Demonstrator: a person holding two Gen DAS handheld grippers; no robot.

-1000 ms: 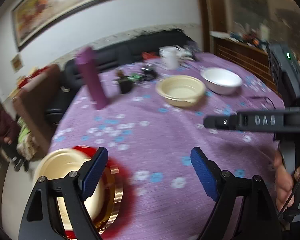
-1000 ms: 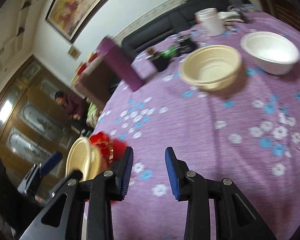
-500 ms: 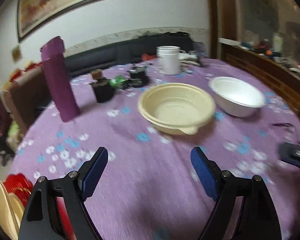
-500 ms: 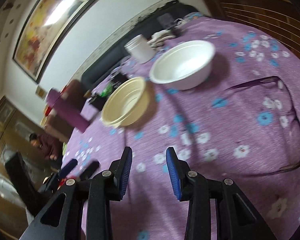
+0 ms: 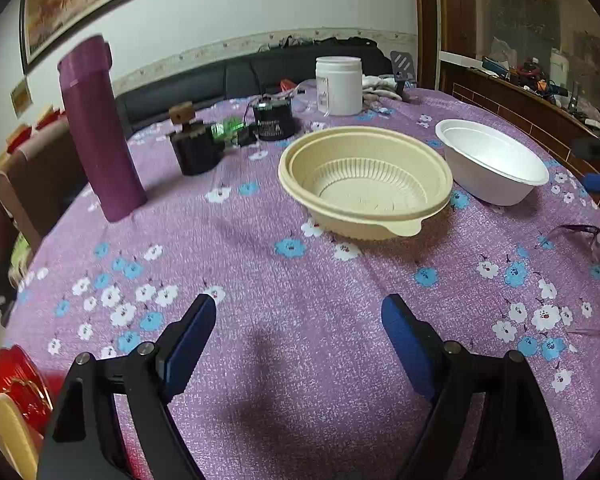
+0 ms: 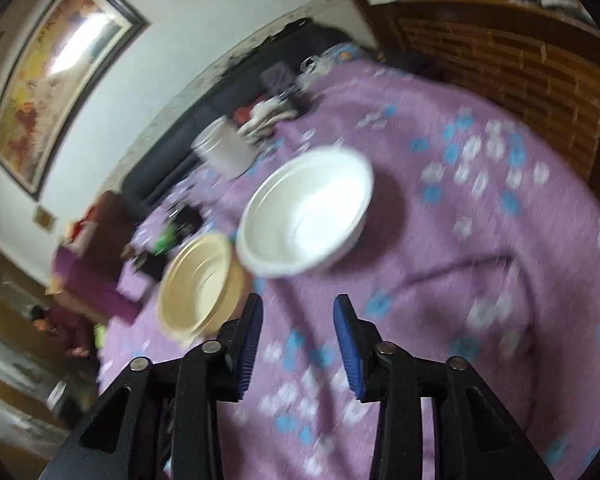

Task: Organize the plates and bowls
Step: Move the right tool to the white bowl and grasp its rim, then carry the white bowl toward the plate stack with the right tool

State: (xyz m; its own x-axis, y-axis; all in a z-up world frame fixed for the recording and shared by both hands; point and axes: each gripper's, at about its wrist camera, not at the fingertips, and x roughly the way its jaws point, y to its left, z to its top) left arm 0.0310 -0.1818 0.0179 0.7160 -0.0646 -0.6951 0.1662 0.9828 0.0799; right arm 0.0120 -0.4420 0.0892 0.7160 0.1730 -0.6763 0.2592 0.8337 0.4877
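blurred: right view, white bowl (image 6: 306, 216) ahead of right hand-held gripper (image 6: 298, 344), jaws just opening, empty
cut off: plates (image 5: 8, 408) left of left hand-held gripper (image 5: 298, 344), wide, empty
room: bare counter (image 5: 300, 280) ahead

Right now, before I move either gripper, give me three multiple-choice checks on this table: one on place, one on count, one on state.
1. The white bowl sits where relative to the beige bowl, in the left wrist view?
A. right of it
B. inside it
C. left of it

2. Bowls on the purple tablecloth?
A. one
B. two
C. four

3. The left gripper is:
A. shut on a bowl
B. shut on a bottle
C. open, empty

Answers: 1 A, it stands beside the beige rim; 2 B, only those two show; 3 C, only cloth shows between its jaws.
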